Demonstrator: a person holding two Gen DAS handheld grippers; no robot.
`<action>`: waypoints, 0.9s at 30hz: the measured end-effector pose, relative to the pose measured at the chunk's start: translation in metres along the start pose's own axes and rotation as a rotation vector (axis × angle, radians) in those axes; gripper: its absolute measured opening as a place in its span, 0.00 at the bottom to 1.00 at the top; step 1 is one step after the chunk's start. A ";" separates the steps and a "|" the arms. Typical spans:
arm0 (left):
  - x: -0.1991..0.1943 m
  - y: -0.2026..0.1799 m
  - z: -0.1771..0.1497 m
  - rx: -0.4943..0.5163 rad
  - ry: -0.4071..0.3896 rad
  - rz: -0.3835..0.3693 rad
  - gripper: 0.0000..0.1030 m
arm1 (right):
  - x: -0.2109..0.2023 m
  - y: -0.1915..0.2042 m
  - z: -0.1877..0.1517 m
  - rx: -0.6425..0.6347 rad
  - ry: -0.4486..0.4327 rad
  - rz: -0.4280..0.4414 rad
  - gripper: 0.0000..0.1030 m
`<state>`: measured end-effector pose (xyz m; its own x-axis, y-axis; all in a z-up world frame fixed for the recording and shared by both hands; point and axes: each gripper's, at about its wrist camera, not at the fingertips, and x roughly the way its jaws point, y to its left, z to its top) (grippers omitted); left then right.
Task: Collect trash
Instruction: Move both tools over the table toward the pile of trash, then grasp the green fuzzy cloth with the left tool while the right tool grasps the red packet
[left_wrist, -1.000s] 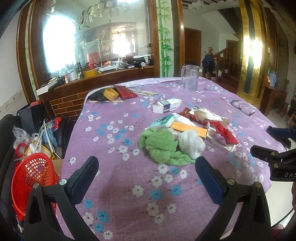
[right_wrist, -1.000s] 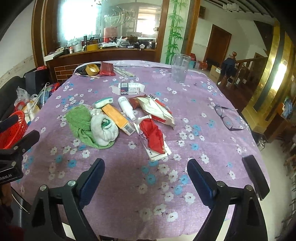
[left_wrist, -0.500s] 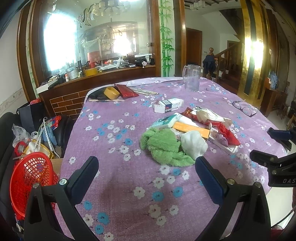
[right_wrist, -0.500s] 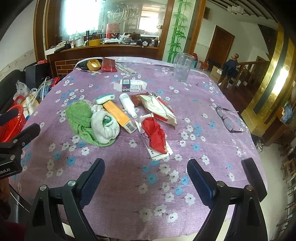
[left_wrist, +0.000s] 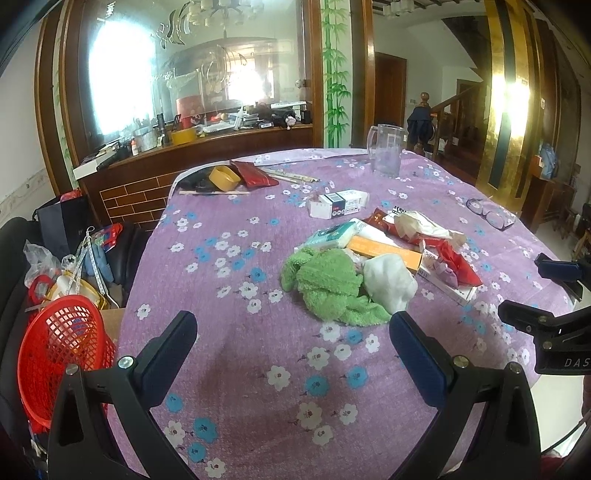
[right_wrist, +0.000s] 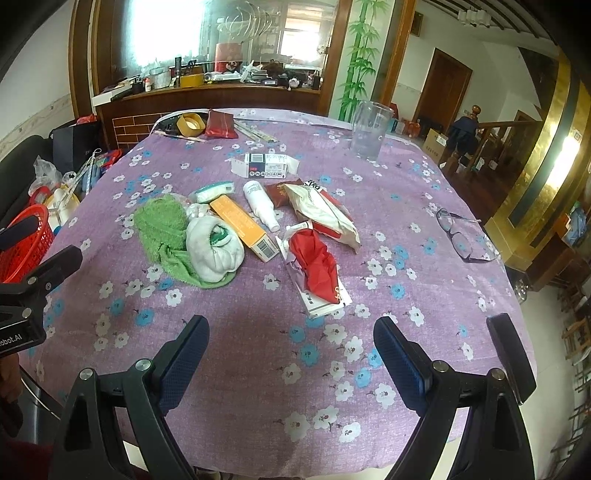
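2 hand-held grippers hover over the near edge of a round table (right_wrist: 424, 192) covered in a purple flowered cloth; nothing has been picked up yet, so the step in hand looks like choosing and approaching the first piece of trash; the trash lies in 1 loose pile at the table's middle: a green cloth (right_wrist: 162, 229) with a white wad (right_wrist: 214, 251) resting on it, an orange box (right_wrist: 243, 225) touching the wad, a white bottle (right_wrist: 260, 205), a crumpled bag (right_wrist: 325, 214), a red wrapper (right_wrist: 317, 264) on a flat carton, and a small box (right_wrist: 264, 164) a little farther back; a red basket (left_wrist: 59, 354) sits below the table's left edge and is probably where the trash goes; to do this well, take 1 item at a time, start with a free outer piece such as the red wrapper, come down with the fingers either side of it, and leave the glasses (right_wrist: 460, 240) and clear jug (right_wrist: 367, 129) alone; the left gripper (left_wrist: 291, 345) has its jaws spread wide, empty and touching nothing; the right gripper (right_wrist: 291, 349) is likewise wide open, empty, clear of the cloth.
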<state>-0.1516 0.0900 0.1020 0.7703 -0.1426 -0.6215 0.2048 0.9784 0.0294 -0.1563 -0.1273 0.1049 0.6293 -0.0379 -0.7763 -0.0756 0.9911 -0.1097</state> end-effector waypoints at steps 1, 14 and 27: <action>0.000 -0.001 0.000 0.000 0.001 0.000 1.00 | 0.001 0.000 -0.001 0.001 0.003 0.002 0.90; 0.002 -0.009 -0.001 -0.002 0.017 -0.005 1.00 | 0.006 -0.009 -0.004 0.006 0.034 0.017 0.90; 0.025 -0.005 0.003 -0.126 0.139 -0.061 0.89 | 0.027 -0.040 -0.004 0.066 0.094 0.117 0.71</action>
<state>-0.1317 0.0809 0.0886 0.6665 -0.1883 -0.7213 0.1642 0.9809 -0.1044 -0.1396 -0.1682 0.0857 0.5433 0.0697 -0.8366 -0.0910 0.9956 0.0238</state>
